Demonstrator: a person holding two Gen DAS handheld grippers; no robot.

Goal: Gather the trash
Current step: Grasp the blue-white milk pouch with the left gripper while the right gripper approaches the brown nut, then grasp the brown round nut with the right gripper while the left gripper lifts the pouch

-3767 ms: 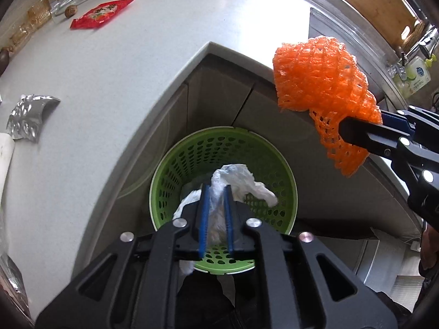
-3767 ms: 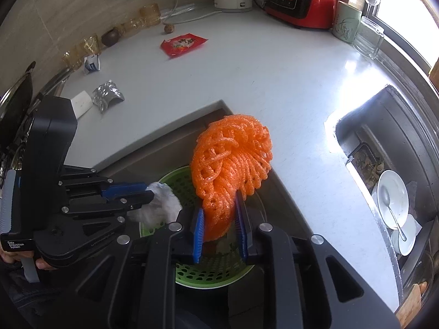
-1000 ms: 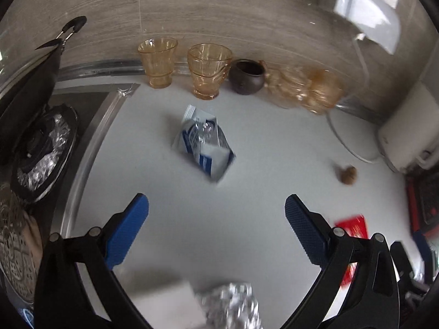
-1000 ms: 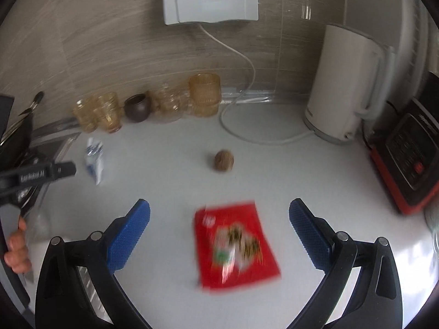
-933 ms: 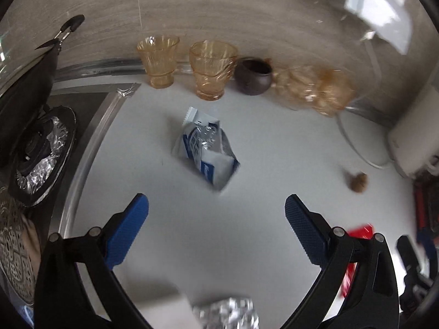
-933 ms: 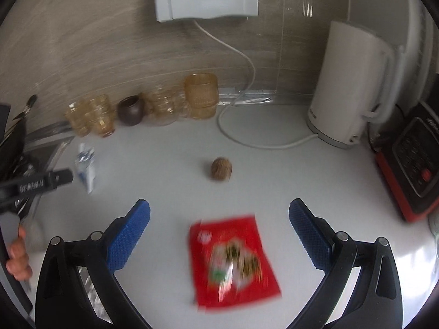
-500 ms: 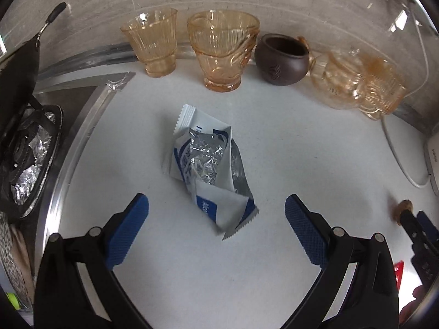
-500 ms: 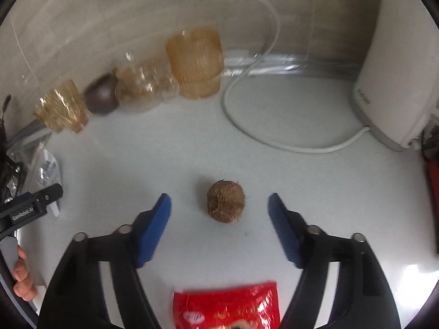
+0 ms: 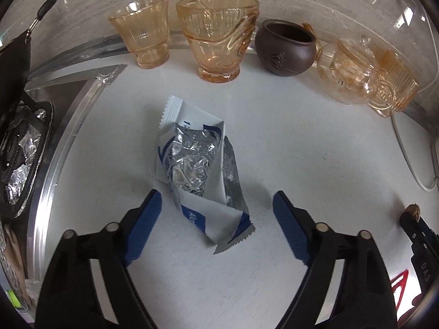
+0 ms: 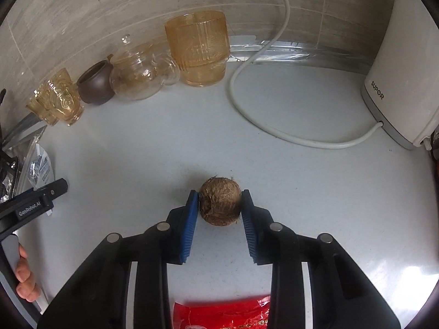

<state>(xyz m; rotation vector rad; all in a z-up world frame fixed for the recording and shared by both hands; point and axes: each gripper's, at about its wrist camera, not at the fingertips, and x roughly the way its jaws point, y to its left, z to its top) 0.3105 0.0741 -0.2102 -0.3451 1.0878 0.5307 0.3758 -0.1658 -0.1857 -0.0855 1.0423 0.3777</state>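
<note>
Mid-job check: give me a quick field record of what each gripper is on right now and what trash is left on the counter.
left gripper: closing, torn blue-and-white foil wrapper between the jaws, pads not yet touching it
right gripper: closing, pads against both sides of the brown fibrous ball
surface: white counter
other trash: red snack packet, behind the right gripper's fingertips
nearby fragile items: amber glass cups and brown pot along the wall

Crinkled glossy foil wrapper (image 9: 197, 170); rough fibrous brown husk ball (image 10: 219, 205); smooth matt white counter (image 10: 301, 192); ribbed amber glass cups (image 9: 218, 33).
</note>
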